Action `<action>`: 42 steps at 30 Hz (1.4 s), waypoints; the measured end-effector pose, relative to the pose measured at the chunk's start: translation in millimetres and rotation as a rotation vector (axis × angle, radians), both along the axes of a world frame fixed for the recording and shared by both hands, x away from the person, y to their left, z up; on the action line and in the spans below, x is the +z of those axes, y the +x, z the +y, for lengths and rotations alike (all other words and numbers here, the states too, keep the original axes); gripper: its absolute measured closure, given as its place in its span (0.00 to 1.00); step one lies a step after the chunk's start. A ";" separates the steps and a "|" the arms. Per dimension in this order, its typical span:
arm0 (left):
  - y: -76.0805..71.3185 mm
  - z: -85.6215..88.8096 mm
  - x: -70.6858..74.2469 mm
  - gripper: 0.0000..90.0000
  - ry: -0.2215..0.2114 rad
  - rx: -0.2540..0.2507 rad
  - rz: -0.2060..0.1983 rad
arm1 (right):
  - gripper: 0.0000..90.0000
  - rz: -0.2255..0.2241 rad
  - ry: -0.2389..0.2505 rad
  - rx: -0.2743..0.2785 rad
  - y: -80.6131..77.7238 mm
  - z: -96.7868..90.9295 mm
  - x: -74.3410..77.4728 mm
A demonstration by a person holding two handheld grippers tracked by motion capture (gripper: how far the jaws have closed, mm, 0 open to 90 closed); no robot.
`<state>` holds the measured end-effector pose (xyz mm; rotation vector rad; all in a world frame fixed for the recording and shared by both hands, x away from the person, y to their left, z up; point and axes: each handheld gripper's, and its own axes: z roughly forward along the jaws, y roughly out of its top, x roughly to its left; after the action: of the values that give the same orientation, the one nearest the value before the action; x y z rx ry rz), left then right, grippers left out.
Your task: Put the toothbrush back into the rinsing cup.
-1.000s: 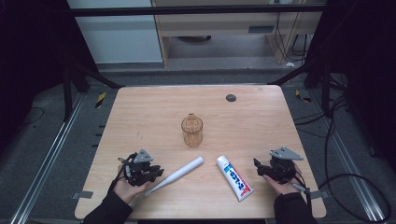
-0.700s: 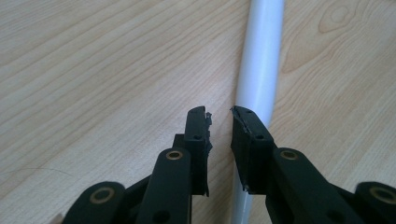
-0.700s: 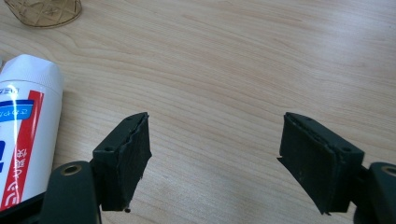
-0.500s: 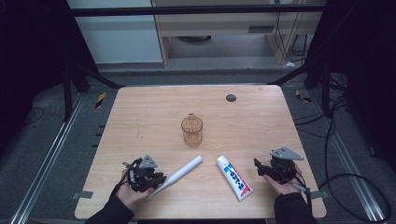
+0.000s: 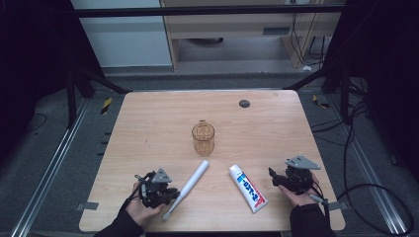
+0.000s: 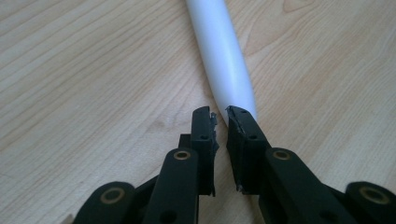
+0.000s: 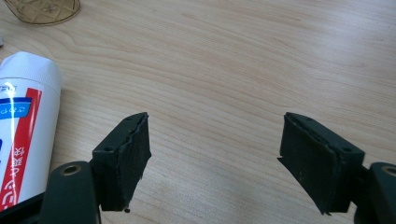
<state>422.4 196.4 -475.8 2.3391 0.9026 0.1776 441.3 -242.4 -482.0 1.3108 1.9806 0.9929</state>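
A white toothbrush (image 5: 194, 177) lies slantwise on the wooden table (image 5: 148, 123), thick handle toward the cup. My left gripper (image 5: 173, 195) lies low at its thin near end. In the left gripper view the jaws have just been closing. A narrow gap is left at my left gripper (image 6: 220, 112), and the toothbrush (image 6: 224, 56) tapers in behind the right-hand jaw tip. A toothpaste tube (image 5: 248, 187) lies to the right. Right of it my right gripper (image 5: 273, 177) rests open; in its own view my right gripper (image 7: 215, 126) has bare wood between the jaws and the toothpaste tube (image 7: 23, 116) at the left.
An amber glass cup (image 5: 203, 137) stands upright at the table's middle, and the cup's (image 7: 44, 9) base shows at the top left of the right gripper view. A small dark disc (image 5: 244, 103) sits near the far edge. Black frame bars flank the table.
The left gripper has slid slightly toward the near edge along the toothbrush and its jaws have narrowed. The toothbrush has swung a little steeper. The right gripper has stayed put.
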 end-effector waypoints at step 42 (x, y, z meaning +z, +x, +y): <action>-10.6 -37.3 -7.3 0.95 0.005 -0.086 0.006 | 0.27 -0.002 -0.012 0.001 0.3 1.4 -0.7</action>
<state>411.8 159.0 -483.1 2.3787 0.8038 0.1381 441.6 -241.0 -482.7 1.3022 1.9831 0.9810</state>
